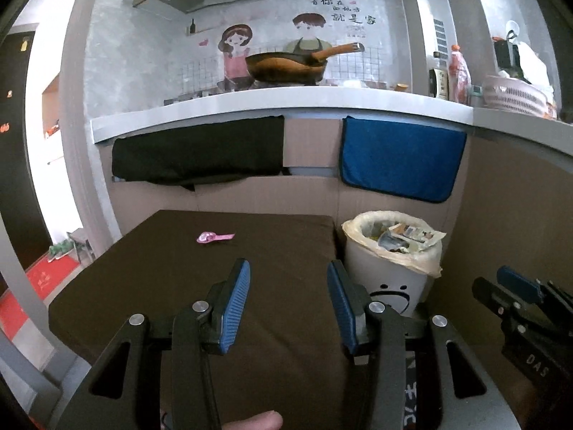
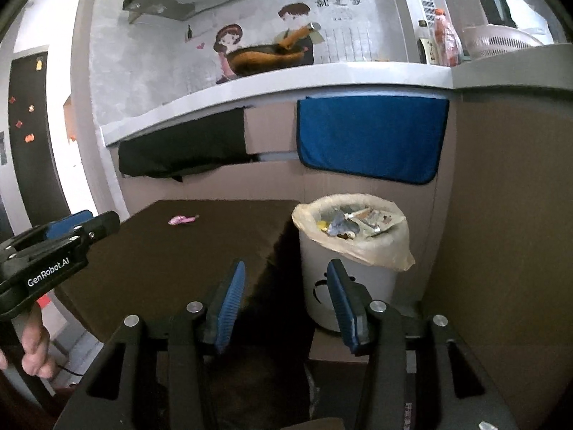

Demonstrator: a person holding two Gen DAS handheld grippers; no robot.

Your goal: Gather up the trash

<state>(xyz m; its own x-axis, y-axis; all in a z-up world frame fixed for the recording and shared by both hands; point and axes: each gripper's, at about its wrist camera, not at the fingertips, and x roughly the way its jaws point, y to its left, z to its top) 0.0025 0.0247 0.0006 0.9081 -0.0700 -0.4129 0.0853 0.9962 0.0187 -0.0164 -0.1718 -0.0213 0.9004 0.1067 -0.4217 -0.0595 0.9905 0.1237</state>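
Observation:
A pink wrapper (image 1: 215,237) lies on the far part of the dark brown table (image 1: 200,286); it also shows in the right wrist view (image 2: 182,219). A white trash bin (image 1: 392,268) with a plastic liner and several scraps inside stands right of the table, also in the right wrist view (image 2: 349,251). My left gripper (image 1: 288,301) is open and empty over the table, short of the wrapper. My right gripper (image 2: 286,301) is open and empty, near the table's right edge and the bin.
A kitchen counter (image 1: 286,104) with a wok (image 1: 286,66) runs behind. A black cloth (image 1: 197,154) and a blue cloth (image 1: 401,157) hang from its edge. Cardboard panels (image 2: 508,215) wall the right side. The left gripper's body (image 2: 53,251) shows at the right wrist view's left.

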